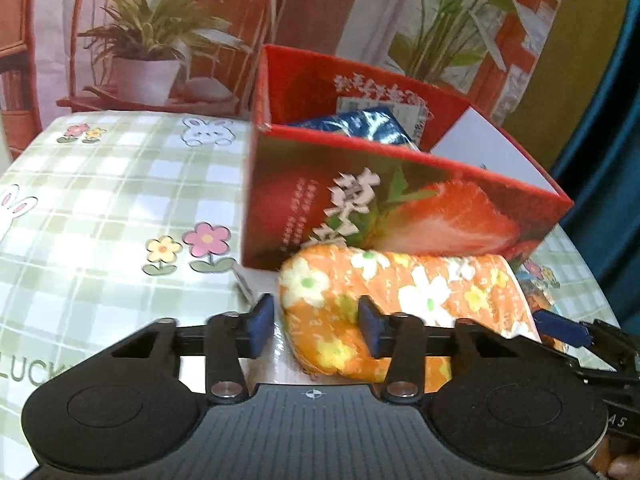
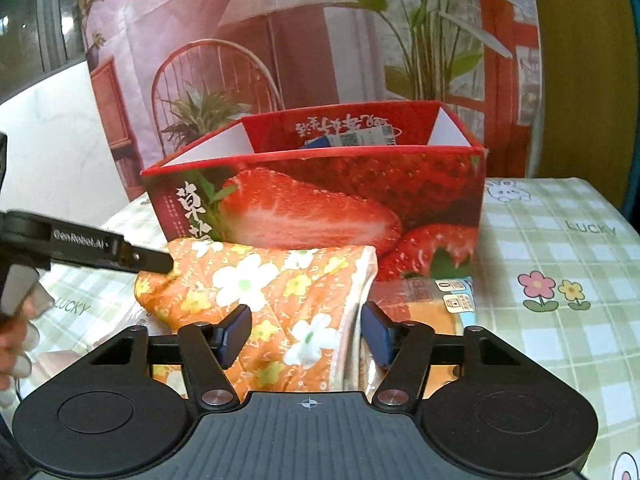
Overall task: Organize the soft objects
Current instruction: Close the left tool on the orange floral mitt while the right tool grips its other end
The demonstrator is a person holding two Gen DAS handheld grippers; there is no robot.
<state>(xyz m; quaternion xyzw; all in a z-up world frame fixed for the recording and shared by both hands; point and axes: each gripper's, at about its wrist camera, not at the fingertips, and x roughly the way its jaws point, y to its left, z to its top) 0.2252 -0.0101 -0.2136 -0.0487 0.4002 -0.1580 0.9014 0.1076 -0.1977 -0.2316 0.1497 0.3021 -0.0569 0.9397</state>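
Note:
An orange floral soft pack (image 1: 400, 300) lies on the table in front of a red strawberry box (image 1: 400, 208). My left gripper (image 1: 316, 328) is open with its jaws around the pack's left end. My right gripper (image 2: 306, 336) is open around the pack's right end (image 2: 280, 300), by its white sealed edge. The box (image 2: 320, 196) is open on top and holds a blue shiny packet (image 1: 360, 126) and a labelled item (image 2: 360, 138). The left gripper also shows in the right wrist view (image 2: 160, 262), touching the pack's far end. The right gripper's fingertip (image 1: 560, 326) shows in the left wrist view.
A green checked tablecloth (image 1: 100, 208) with flower and rabbit prints covers the table. A clear-wrapped snack pack (image 2: 444, 304) lies beside the orange pack, against the box. A printed backdrop with plants and a chair stands behind the table.

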